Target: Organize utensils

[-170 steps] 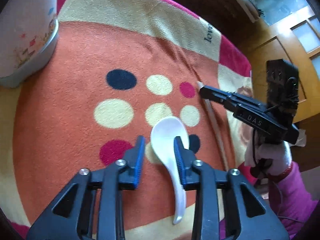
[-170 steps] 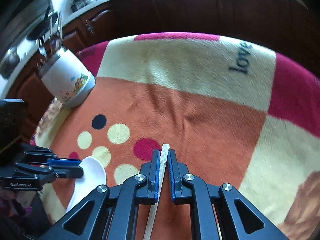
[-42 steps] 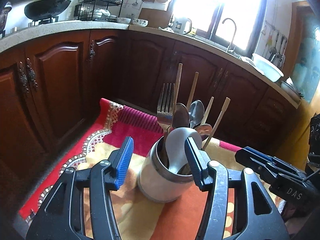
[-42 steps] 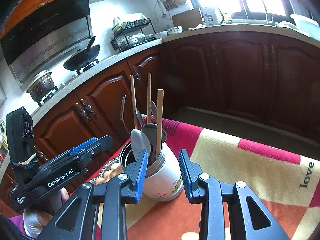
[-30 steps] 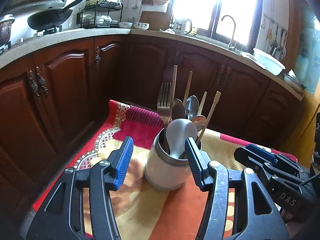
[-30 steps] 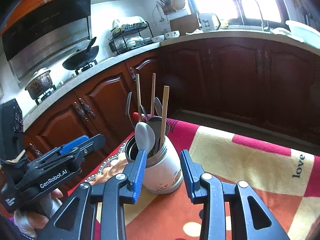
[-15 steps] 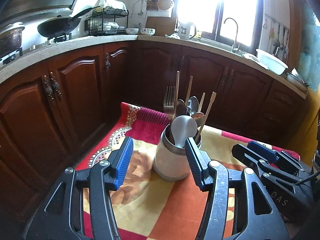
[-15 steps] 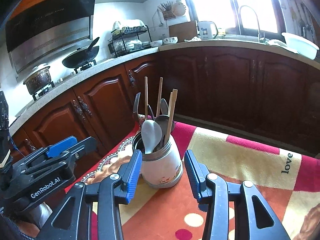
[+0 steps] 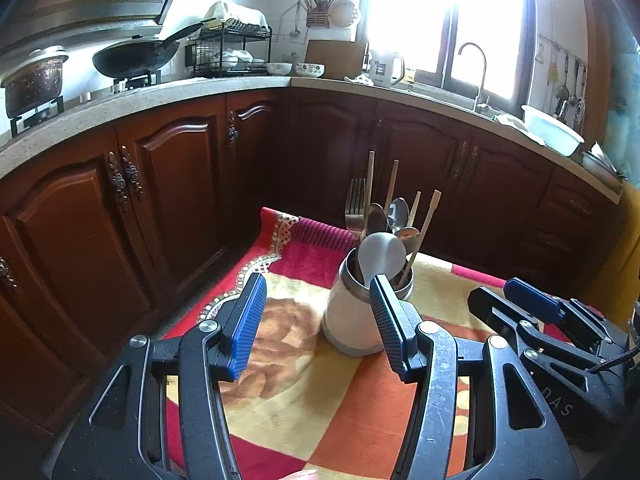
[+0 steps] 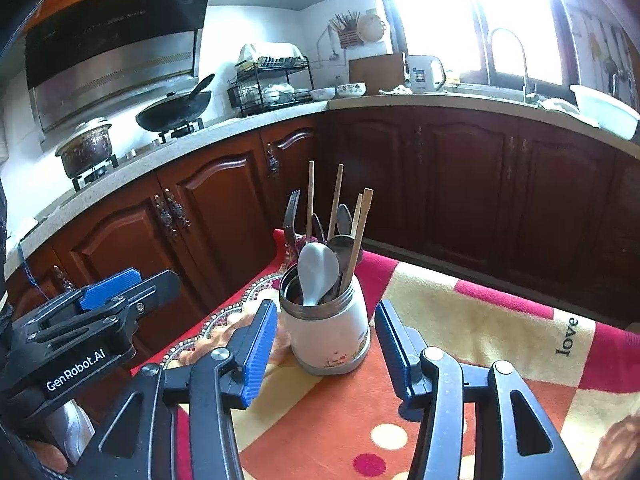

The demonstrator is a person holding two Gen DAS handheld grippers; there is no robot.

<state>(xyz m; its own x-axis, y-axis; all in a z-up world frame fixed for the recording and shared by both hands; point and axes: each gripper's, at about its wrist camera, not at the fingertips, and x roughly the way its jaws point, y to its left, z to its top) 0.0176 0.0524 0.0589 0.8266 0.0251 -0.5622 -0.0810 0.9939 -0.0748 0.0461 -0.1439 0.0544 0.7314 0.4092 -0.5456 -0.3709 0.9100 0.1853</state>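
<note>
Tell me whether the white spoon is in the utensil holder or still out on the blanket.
In. The white spoon stands bowl-up inside the utensil holder, among chopsticks and metal cutlery; both grippers, left and right, are open and empty.

The utensil holder [image 10: 328, 328] stands alone on the blanket [image 10: 460, 328], bare cloth all round it, so a claw could pass on any side. Straight above it, upright chopsticks [image 10: 310, 196], a fork [image 10: 291, 216] and a white spoon [image 10: 318, 266] crowd the mouth. Both claws, left claw [image 9: 318, 326] and right claw [image 10: 326, 354], hang spread, apart from the holder. Dark cabinets [image 10: 460, 184] wall off the far side.
</note>
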